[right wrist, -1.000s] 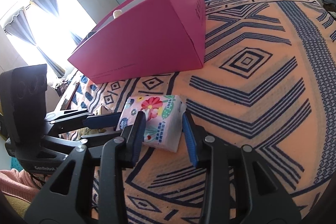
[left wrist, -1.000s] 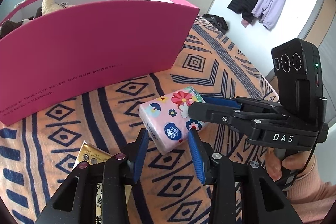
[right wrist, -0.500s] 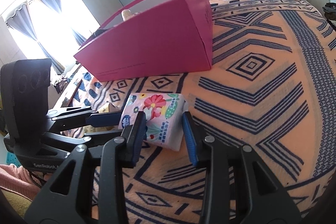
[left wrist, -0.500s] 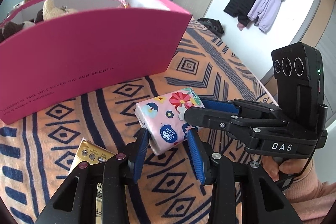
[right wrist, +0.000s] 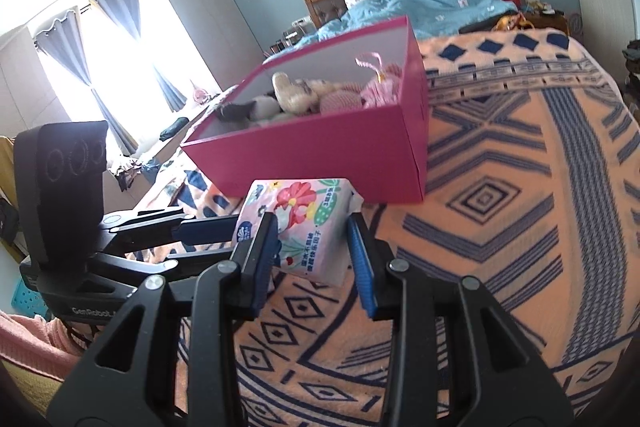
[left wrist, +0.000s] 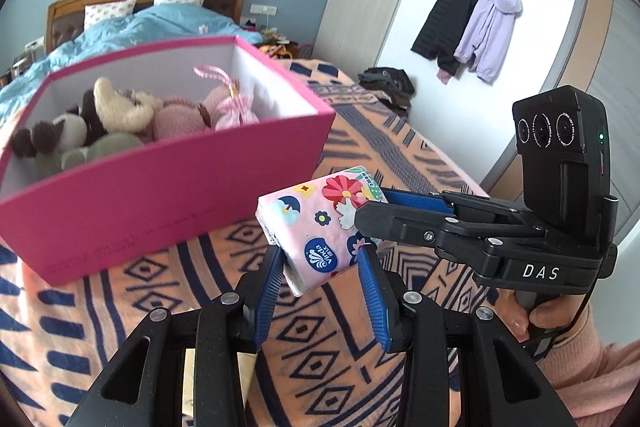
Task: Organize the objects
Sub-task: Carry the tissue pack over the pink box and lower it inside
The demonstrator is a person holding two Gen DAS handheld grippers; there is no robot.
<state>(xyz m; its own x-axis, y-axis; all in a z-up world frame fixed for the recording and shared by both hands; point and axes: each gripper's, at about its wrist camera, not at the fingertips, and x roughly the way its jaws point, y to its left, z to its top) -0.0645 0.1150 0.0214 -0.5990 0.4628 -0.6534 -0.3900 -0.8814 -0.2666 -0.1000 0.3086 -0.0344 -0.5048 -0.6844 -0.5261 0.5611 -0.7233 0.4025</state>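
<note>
— What are the two black tongs doing?
— The left gripper (left wrist: pixel 322 273) and the right gripper (right wrist: pixel 314 241) both squeeze one soft pink flowery tissue pack (left wrist: pixel 316 227), held up over the orange patterned blanket (right wrist: pixel 500 227).
— And the big pink cardboard box (left wrist: pixel 168 187)?
— Just behind it, with plush toys (left wrist: pixel 120 119) inside.

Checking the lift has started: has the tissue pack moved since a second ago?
Yes. The tissue pack has risen off the blanket, held by both grippers; it now sits higher against the pink box's front wall.

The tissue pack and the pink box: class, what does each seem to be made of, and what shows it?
Tissue pack: thin glossy plastic wrap, printed with flowers; its end is crimped. Pink box: probably stiff matte cardboard, with flat walls, sharp edges and a white inside.
</note>
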